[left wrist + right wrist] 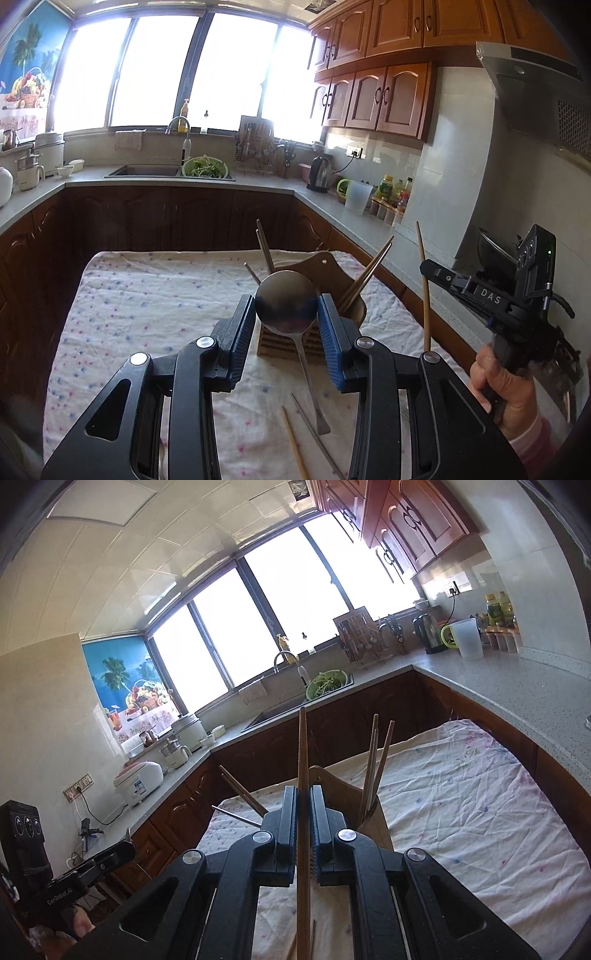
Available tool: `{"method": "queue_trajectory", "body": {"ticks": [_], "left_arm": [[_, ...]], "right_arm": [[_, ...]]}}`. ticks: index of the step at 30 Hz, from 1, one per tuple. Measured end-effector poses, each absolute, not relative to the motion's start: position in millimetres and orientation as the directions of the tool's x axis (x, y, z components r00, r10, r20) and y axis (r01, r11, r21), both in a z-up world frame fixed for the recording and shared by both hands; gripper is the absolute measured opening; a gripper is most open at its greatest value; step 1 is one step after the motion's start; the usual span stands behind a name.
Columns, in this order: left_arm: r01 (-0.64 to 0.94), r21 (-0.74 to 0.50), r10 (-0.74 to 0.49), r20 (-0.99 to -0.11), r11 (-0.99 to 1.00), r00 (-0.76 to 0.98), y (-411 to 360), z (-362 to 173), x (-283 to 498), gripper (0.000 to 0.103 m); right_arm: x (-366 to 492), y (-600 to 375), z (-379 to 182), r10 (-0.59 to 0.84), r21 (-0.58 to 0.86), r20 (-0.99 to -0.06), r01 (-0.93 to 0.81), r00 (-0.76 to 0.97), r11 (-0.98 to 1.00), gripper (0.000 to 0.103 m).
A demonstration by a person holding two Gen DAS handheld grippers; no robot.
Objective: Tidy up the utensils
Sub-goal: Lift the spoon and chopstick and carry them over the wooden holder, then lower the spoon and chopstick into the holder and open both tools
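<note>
My left gripper is shut on the bowl of a metal spoon, whose handle hangs down toward the cloth. It is just in front of a brown wooden utensil holder that holds several chopsticks. My right gripper is shut on a wooden chopstick, held upright near the holder. In the left wrist view the right gripper is at the right, with its chopstick pointing up.
A dotted white cloth covers the table. A loose wooden chopstick and a metal one lie on it near me. Counters with a sink, kettle and bottles surround the table.
</note>
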State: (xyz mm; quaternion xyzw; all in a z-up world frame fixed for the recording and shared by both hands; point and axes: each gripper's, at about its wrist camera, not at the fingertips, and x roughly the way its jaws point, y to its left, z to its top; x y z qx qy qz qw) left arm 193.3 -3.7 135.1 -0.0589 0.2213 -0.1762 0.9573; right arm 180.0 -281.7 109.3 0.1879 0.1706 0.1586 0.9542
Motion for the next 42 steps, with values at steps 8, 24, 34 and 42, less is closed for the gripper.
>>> {"method": "queue_trajectory", "body": {"ticks": [8, 24, 34, 42], "left_arm": [[0.323, -0.194, -0.371, -0.330, 0.927, 0.868, -17, 169, 240, 0.033], [0.234, -0.118, -0.260, -0.311, 0.965, 0.914, -53, 167, 324, 0.033], [0.218, -0.060, -0.224, -0.380, 0.974, 0.897, -74, 119, 335, 0.033], [0.242, -0.062, -0.244, -0.437, 0.968, 0.866, -77, 96, 333, 0.033]], "right_arm": [[210, -283, 113, 0.318, 0.387, -0.144, -0.243, 0.937, 0.889, 0.007], [259, -263, 114, 0.165, 0.234, 0.103, -0.185, 0.981, 0.954, 0.006], [255, -253, 67, 0.159, 0.183, 0.040, -0.163, 0.987, 0.969, 0.007], [230, -265, 74, 0.169, 0.141, 0.000, -0.168, 0.986, 0.976, 0.007]]}}
